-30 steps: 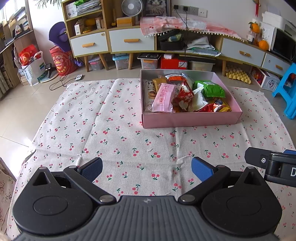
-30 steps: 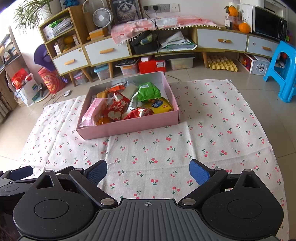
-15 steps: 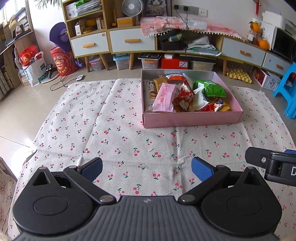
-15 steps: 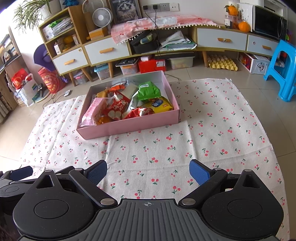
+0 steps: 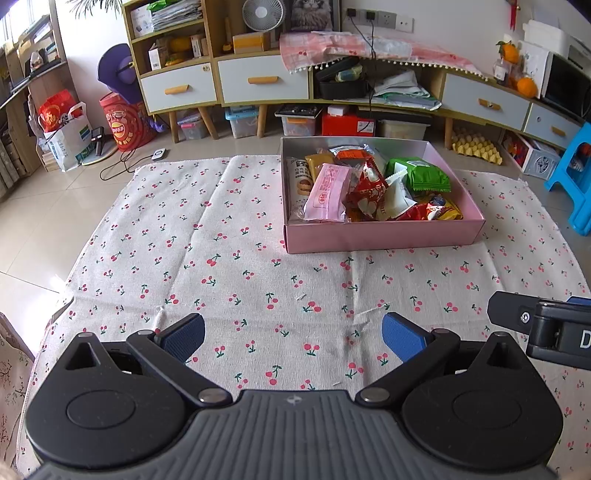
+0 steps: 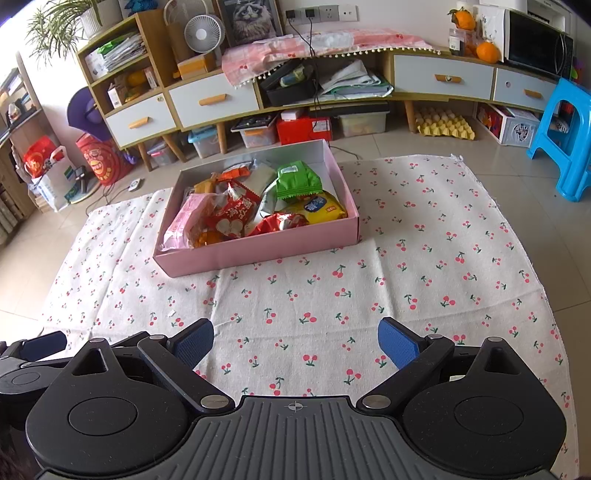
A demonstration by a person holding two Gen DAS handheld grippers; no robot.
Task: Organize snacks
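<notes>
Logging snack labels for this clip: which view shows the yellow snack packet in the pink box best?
The right wrist view: the yellow snack packet lies face up by the pink box's near wall, blue label visible. In the left wrist view only a yellow sliver shows behind red wrappers.

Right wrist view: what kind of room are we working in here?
Most likely a home living room, with the work done on the floor. A cherry-print cloth lies on floor tiles, with the pink snack box on it; behind are a low cabinet with drawers, a desk fan and a microwave.
</notes>
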